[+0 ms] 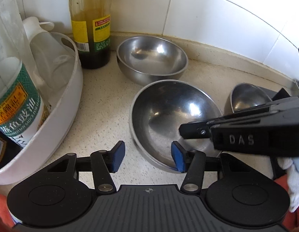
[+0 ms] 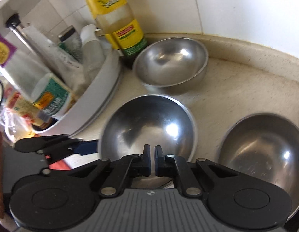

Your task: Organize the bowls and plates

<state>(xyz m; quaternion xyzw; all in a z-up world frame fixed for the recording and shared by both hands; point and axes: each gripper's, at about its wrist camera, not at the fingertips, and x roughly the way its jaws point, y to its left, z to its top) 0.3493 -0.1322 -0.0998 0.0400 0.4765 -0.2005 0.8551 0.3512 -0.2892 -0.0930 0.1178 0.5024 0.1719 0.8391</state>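
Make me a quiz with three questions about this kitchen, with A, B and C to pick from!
1. How many steel bowls sit on the counter?
A. one
B. three
C. six

2. Where is the yellow-label bottle?
A. standing beside the far bowl, by the wall
B. lying inside a bowl
C. held in a claw

3. How is the right claw?
A. wide open
B. shut
C. gripping a spoon

Answers:
1 B, the right wrist view shows three.
2 A, it stands upright next to that bowl.
3 B, its fingers are almost together.
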